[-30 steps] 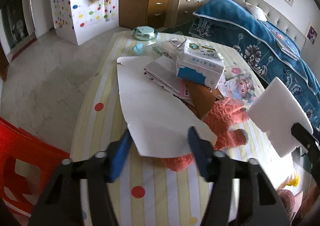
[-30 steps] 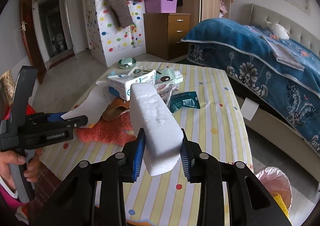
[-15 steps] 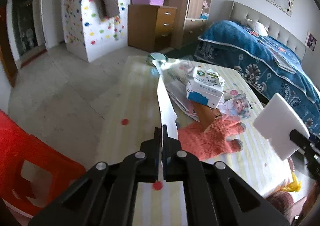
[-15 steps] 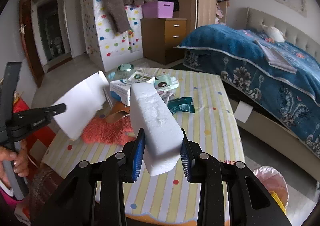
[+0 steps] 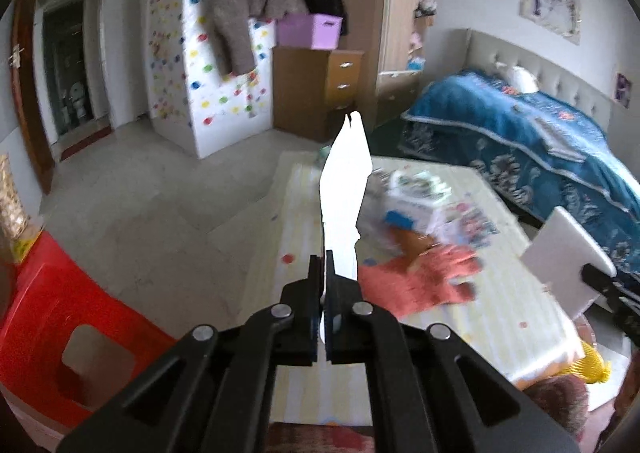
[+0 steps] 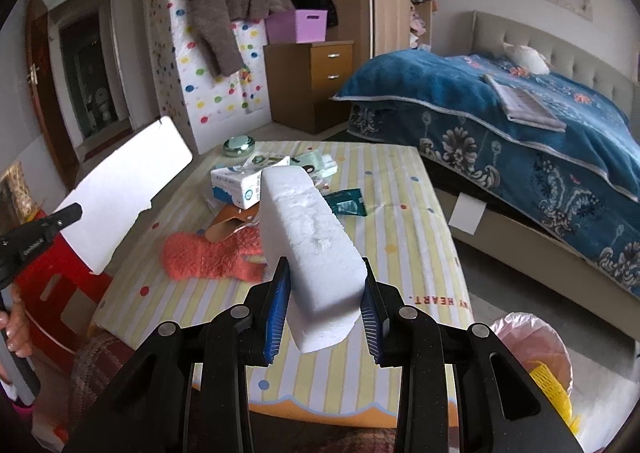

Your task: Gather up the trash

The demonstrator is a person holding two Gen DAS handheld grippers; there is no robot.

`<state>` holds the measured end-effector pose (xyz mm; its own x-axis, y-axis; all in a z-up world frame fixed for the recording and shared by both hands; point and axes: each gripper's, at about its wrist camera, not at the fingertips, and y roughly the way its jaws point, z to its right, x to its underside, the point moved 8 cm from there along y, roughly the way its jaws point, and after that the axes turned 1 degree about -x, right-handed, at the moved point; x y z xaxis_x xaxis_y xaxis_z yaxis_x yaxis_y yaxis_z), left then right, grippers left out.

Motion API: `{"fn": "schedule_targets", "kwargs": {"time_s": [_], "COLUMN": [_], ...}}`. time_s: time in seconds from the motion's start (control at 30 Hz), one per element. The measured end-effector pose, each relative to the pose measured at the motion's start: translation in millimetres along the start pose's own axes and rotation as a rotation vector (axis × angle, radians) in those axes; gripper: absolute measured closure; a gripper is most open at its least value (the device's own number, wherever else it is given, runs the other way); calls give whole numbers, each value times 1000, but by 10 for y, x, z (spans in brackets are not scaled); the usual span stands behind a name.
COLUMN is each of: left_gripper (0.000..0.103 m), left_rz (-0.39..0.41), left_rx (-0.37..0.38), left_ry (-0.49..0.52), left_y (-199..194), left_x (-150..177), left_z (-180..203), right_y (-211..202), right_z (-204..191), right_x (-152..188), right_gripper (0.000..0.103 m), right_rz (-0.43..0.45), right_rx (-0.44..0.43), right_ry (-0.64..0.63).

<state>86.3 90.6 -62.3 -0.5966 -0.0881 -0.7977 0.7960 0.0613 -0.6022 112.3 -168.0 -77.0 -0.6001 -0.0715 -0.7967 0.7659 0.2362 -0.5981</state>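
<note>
My left gripper (image 5: 323,265) is shut on a white cardboard sheet (image 5: 344,197), held edge-on above the table's left side; the sheet also shows in the right wrist view (image 6: 128,197). My right gripper (image 6: 324,285) is shut on a white foam block (image 6: 308,241), held above the table's near edge; the block shows in the left wrist view (image 5: 564,257). On the striped table (image 6: 400,221) lie a tissue pack (image 6: 244,181), a teal wrapper (image 6: 346,203), a brown piece (image 6: 230,223) and an orange glove (image 6: 208,257).
A pink-lined trash bin (image 6: 532,349) with yellow netting stands on the floor at the table's near right. A red stool (image 5: 68,325) is left of the table. A blue-covered bed (image 6: 520,125) lies right. A green tin (image 6: 239,145) sits at the table's far end.
My left gripper closed on the white sheet, lifted it off the table and turned it edge-on. My right gripper kept holding the foam block and rose slightly.
</note>
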Motion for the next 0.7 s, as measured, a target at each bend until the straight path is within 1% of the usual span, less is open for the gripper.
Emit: {"fn": "schedule_targets", "kwargs": {"time_s": [0.07,0.17,0.27,0.3,0.37,0.53,0.63,0.67,0.7], "left_gripper": [103,103,103,103,103,103,103,103,103], "left_rz": [18,36,27,18,2,-6,3,11,17], "left_rx": [36,108,169,196,236,325,377,395,407], "left_ry": [21,57,107,134,174,261,309,328,340], "left_y": [-65,-125,-89,-60,-13,-2,-58,-87,-115], "left_x": [-19,-18,57,106,181,316,355,362,375], "left_z": [176,537,945,1134,1412,2026,2353,2472,2557], "right_y": [-69,-165,-266,-298,-385,-602,-739,-818,-850], "right_z": [75,219,417,473,625,998,1270,1411,1480], "right_x": [22,73,145,163,221,370,469,527,553], "right_gripper": [69,69,69,69,69,69,69,68,68], "right_rz": [10,15,15,16,20,35,46,50,51], "right_rx": [8,27,59,68,99,173,222,256,272], "right_ry": [20,51,92,102,125,184,232,253,261]}}
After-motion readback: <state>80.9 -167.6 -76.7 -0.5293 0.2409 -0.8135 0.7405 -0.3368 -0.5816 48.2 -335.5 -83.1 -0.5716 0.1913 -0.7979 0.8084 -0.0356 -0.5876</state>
